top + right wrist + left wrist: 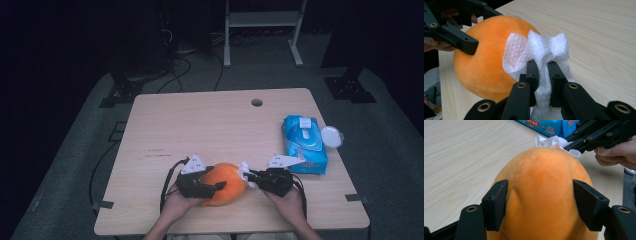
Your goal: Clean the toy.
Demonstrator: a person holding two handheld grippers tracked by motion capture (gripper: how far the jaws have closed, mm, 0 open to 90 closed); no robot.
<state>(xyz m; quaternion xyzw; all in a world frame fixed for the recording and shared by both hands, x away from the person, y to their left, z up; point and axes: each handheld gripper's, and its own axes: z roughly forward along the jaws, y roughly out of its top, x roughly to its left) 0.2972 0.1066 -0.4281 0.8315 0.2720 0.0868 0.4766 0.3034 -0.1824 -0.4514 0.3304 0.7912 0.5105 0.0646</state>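
Tabletop (200, 120): orange plush (544, 195) between left gripper (541, 202) fingers (495, 203).

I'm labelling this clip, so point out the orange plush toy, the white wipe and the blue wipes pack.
orange plush toy (544, 195), left gripper view, its front between the jaws
white wipe (544, 47), right gripper view, bunched top
blue wipes pack (305, 145), high view, top face

High view sat above person's side of desk (200, 120), faced forward and down, far enough to take in whole desktop plus floor beyond. Left gripper view rode low, looked along own jaws, very close on orange plush ball (544, 195). Right gripper view looked opposite way, equally close, at same ball (486, 57). All three shared ball (226, 182) at near desk edge.
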